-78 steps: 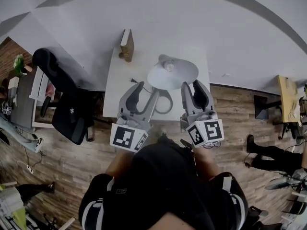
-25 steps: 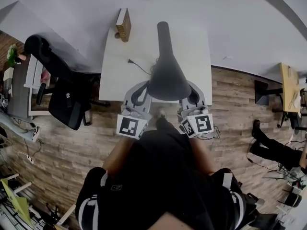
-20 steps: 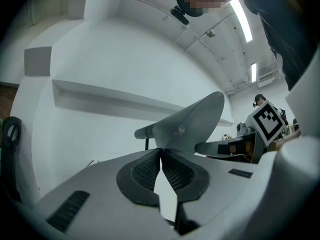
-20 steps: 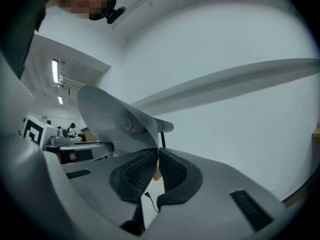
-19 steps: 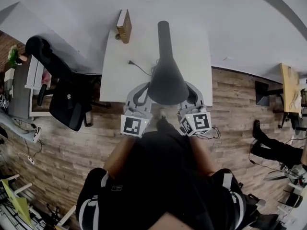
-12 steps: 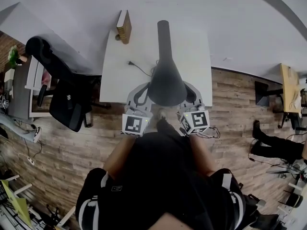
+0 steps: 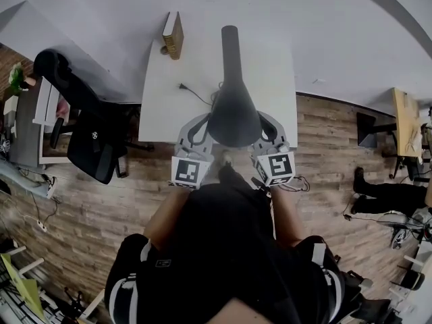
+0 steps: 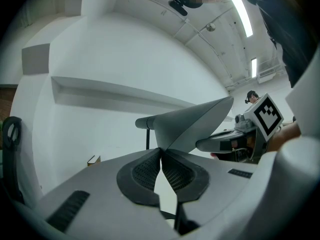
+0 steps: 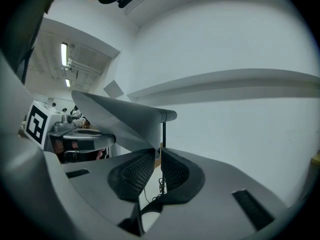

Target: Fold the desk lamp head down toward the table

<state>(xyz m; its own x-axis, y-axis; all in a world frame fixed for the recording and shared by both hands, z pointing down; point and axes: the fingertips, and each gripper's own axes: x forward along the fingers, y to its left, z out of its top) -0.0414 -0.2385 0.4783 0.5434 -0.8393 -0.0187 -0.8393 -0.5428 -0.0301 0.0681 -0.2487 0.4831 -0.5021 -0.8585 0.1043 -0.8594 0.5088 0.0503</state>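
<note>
Left gripper [image 8: 161, 150] — jaws all but together, nipping the rim of the lamp head [image 8: 192, 124]. Right gripper [image 9: 156, 151] has just been easing open, with the rim in a narrow gap. The lamp head sits over the table's [image 7: 169, 100] near edge — from above it hides both sets of tips.

The table [image 7: 169, 113] stands against the wall [image 7: 324, 19]. The lamp head [image 7: 233, 117] hangs above the middle of the table's near edge, and its neck [image 7: 231, 52] reaches back toward the wall to an upright pole [image 8: 147, 138]. A book [image 7: 174, 36] stands at the far left corner. A power cord [image 7: 196, 95] lies on the tabletop just left of the lamp. An office chair [image 7: 88, 127] sits on the floor [image 7: 101, 208] left of the table, with another desk [image 7: 27, 133] beyond it. A small table [image 7: 405, 130] stands well off to the right. The person [image 7: 229, 248] stands before the near edge.
</note>
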